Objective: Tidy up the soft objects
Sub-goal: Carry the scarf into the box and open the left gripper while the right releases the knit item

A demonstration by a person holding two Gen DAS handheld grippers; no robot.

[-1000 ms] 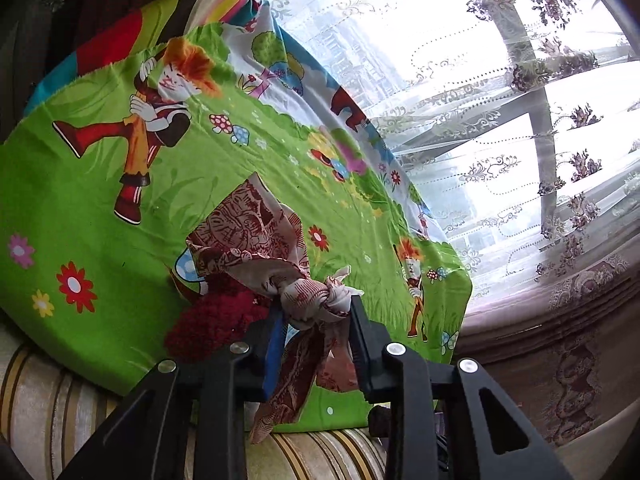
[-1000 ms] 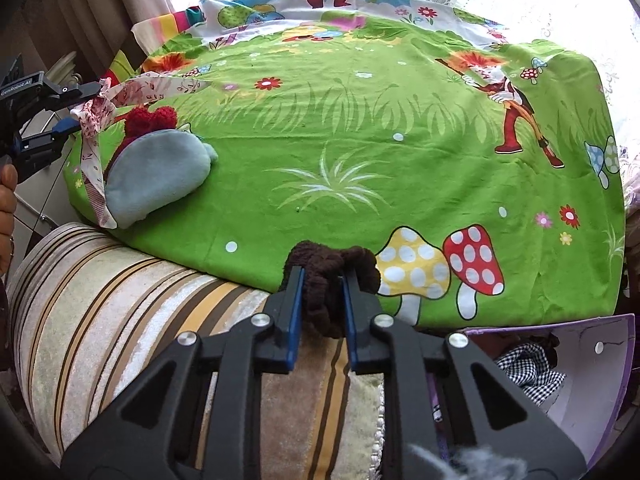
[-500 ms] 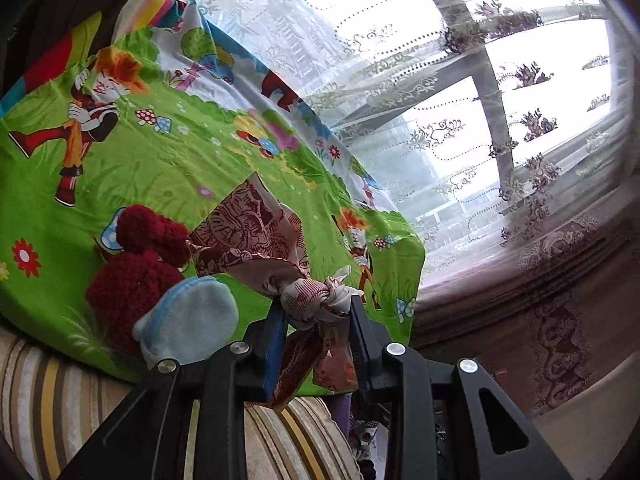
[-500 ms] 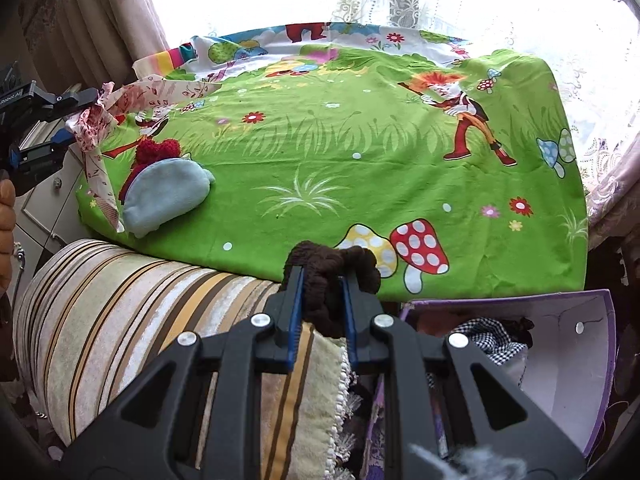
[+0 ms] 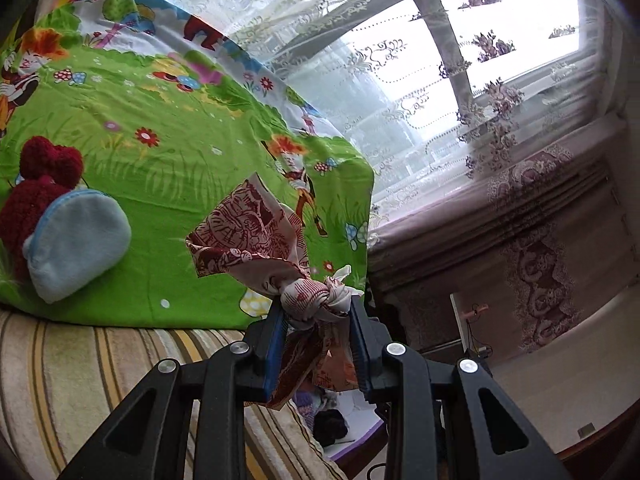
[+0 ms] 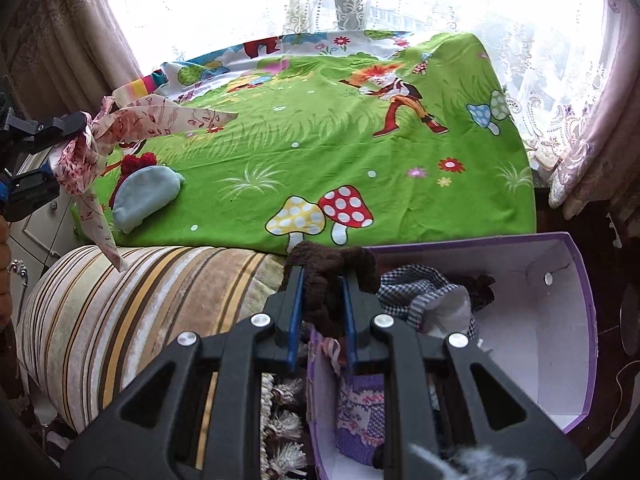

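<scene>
1. At far left in my right wrist view, my left gripper [image 6: 60, 148] is clamped on the knot of a red-and-white printed scarf [image 6: 160, 118], one tail streaming out level over the bed, another hanging down past the striped blanket [image 6: 132, 304].
2. My left wrist view shows the same grip close up: the scarf's knot [image 5: 316, 298] sits pinched between the two fingers [image 5: 276, 332], loose ends drooping below them.
3. Near the bed's left edge, a pale blue soft pouch [image 6: 146, 192] lies on the green cartoon sheet [image 6: 320, 152], resting against a dark red knitted hat [image 6: 138, 162] with a pompom.
4. At centre, my right gripper [image 6: 322, 292] holds a dark brown knitted piece [image 6: 332, 268], its jaws narrow and pressed on the wool.
5. The brown piece hangs above the near left edge of a purple box [image 6: 568, 320] with white inside walls, standing beside the bed.
6. Inside the box lie a black-and-white checked cloth [image 6: 416, 288], a purple patterned knit [image 6: 360, 412] and other items I cannot tell apart.
7. At right, lace curtains [image 6: 560, 92] hang before the bright window.
</scene>
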